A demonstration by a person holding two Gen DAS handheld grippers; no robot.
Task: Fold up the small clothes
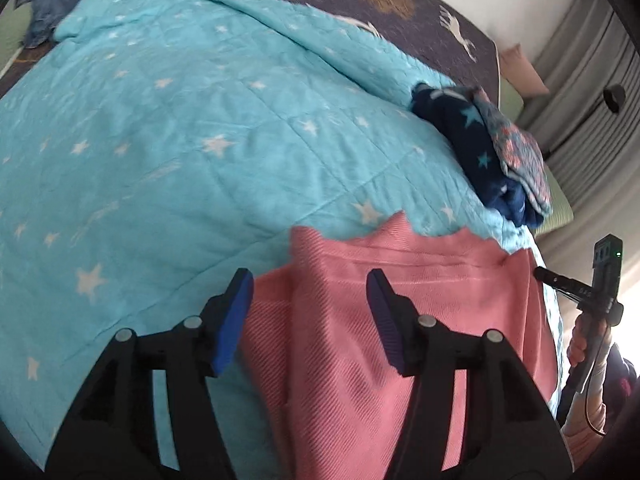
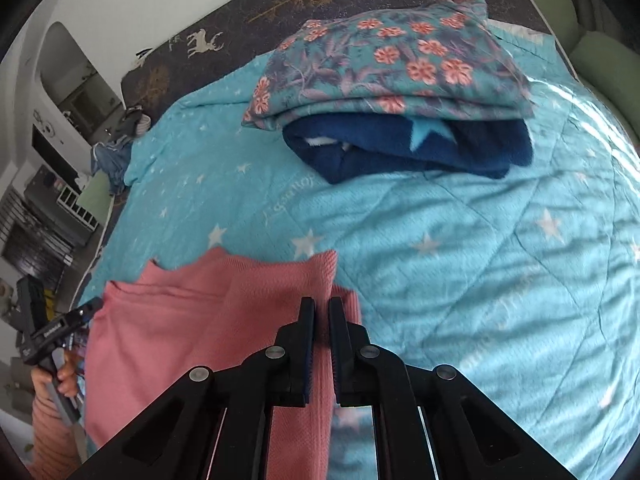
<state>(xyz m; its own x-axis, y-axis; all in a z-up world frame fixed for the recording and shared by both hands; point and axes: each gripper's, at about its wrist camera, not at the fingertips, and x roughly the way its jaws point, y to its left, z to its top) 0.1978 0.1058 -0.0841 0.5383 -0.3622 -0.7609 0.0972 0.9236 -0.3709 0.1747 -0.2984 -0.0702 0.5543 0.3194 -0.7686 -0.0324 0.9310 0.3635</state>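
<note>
Left wrist view: left gripper [image 1: 310, 292] stands with jaws apart, nothing between the pads, over the pink ribbed knit garment [image 1: 400, 320] lying below its fingers on the turquoise star-printed quilt [image 1: 180, 140].
Ahead to the right: folded navy star fleece [image 1: 468, 148].
Right wrist view: right gripper [image 2: 322, 304] is pinched closed on the pink garment's edge.
Beyond the tips: folded floral cloth [image 2: 392, 60] stacked on the fleece.

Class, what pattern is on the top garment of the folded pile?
Pink-orange flowers on teal, on the top garment; clearest in the right wrist view.
</note>
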